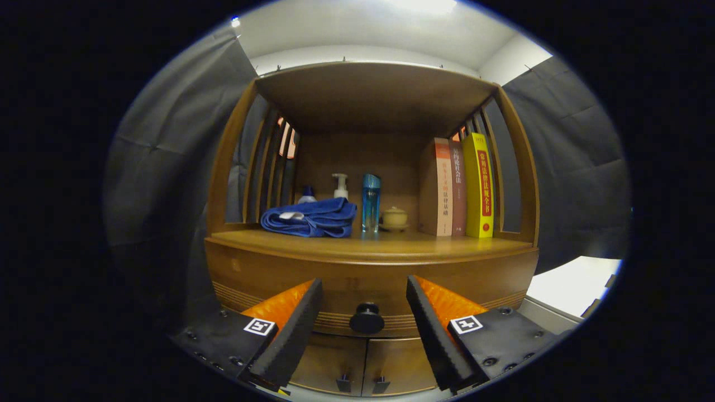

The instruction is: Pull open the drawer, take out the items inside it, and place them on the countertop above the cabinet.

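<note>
Gripper (364,329) spread wide, holding nothing – drawer knob (367,319) centred between the fingers; push straight in, clamp on the knob, pull level – drawer (368,282) still closed

A bright ceiling lamp (424,5) burns out to white glare overhead, leaving the brown wooden cabinet (368,268) in warm, dim light. Its wooden bench (391,241) carries a soft sheen, while the underside of the upper shelf (368,100) and the back corners fall into shadow. Fisheye distortion bows the cabinet's straight edges outward. The centre is sharp; the open tongs (364,324) look slightly soft close to the lens.
</note>
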Available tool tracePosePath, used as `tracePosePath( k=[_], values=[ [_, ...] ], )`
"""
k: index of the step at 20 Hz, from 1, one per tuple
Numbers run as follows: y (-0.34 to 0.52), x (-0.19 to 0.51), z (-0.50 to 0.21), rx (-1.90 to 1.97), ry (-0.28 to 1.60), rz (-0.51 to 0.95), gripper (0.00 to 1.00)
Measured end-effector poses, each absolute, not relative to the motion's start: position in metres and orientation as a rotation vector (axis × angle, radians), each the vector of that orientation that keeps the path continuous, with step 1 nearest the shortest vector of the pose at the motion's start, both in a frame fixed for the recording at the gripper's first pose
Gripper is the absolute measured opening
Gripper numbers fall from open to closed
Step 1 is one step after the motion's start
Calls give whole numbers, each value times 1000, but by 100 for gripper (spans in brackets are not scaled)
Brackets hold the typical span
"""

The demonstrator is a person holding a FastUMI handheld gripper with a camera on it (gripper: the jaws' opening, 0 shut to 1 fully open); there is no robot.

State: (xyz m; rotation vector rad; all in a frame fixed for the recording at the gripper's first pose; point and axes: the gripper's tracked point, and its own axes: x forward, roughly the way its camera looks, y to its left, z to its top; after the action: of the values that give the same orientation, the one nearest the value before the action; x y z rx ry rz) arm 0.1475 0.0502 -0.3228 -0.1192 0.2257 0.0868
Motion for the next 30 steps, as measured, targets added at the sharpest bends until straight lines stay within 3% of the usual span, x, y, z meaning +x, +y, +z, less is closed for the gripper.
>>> tracePosePath(
  k=[6,11,14,17,21,30],
  values=[
    [50,161,-365,-78,300,93,98],
    [48,167,-384,-131,319,77,76],
    [49,162,-390,-123,338,47,58],
    [48,169,-388,-118,337,57,55],
    [47,175,-387,-98,330,50,40],
    [46,155,-377,-78,358,22,36]
  ],
)
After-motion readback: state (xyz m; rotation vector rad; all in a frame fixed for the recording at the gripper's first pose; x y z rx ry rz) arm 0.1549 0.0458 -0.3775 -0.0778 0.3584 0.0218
